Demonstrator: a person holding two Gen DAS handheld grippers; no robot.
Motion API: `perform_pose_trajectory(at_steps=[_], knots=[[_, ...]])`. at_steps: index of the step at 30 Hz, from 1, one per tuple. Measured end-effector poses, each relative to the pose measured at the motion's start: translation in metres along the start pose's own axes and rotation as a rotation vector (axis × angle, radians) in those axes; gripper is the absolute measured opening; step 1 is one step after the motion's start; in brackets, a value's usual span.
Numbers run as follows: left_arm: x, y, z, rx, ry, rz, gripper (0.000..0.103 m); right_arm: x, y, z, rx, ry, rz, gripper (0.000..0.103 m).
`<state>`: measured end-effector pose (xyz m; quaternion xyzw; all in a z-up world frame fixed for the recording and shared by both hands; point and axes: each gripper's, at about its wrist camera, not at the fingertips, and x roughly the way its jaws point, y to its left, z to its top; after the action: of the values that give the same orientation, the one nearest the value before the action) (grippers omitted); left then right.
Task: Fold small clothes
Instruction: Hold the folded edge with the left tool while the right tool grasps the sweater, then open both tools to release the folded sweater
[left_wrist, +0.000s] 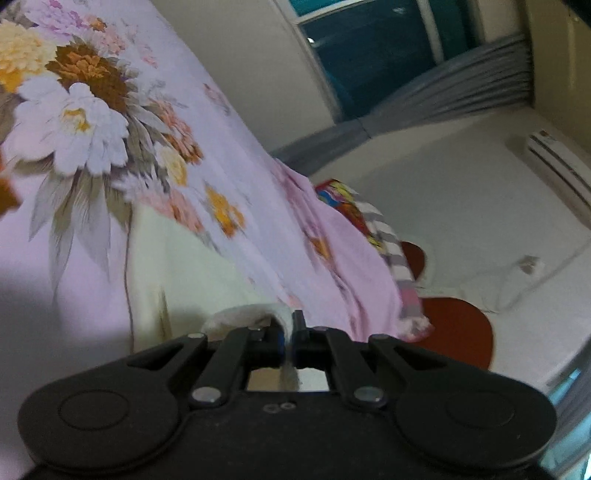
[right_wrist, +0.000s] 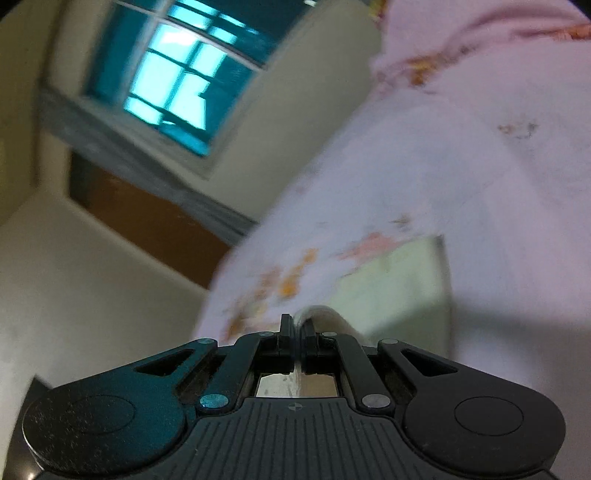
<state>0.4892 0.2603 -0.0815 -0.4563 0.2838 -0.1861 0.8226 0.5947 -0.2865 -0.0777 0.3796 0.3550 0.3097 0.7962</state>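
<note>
Left gripper (left_wrist: 289, 325) clamped on rolled edge of cream garment (left_wrist: 184, 266); cloth strip pinched between its closed fingers, rest of garment spreading ahead and to left over floral bedsheet (left_wrist: 110, 110). Right gripper (right_wrist: 297, 326) likewise closed tight on opposite edge of cream garment (right_wrist: 399, 288), fabric curling just beside its right finger, panel lying ahead to right on bedsheet (right_wrist: 461, 166). Both views tilted and blurred; window (right_wrist: 177, 81) behind.
</note>
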Motion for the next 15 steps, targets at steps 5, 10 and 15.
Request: perform_pose_trajectory(at_steps=[5,10,15], knots=[[0.036,0.029,0.008,-0.090,-0.002,0.167,0.033,0.048,-0.055,0.011,0.180,0.053,-0.161,0.004],[0.010,0.034,0.018,-0.141,-0.105,0.090,0.040,0.018,-0.064,0.018,0.151,-0.052,-0.081,0.008],[-0.003,0.009,0.024,0.066,-0.007,0.241,0.043,-0.002,-0.026,0.008,-0.184,-0.028,-0.227,0.044]])
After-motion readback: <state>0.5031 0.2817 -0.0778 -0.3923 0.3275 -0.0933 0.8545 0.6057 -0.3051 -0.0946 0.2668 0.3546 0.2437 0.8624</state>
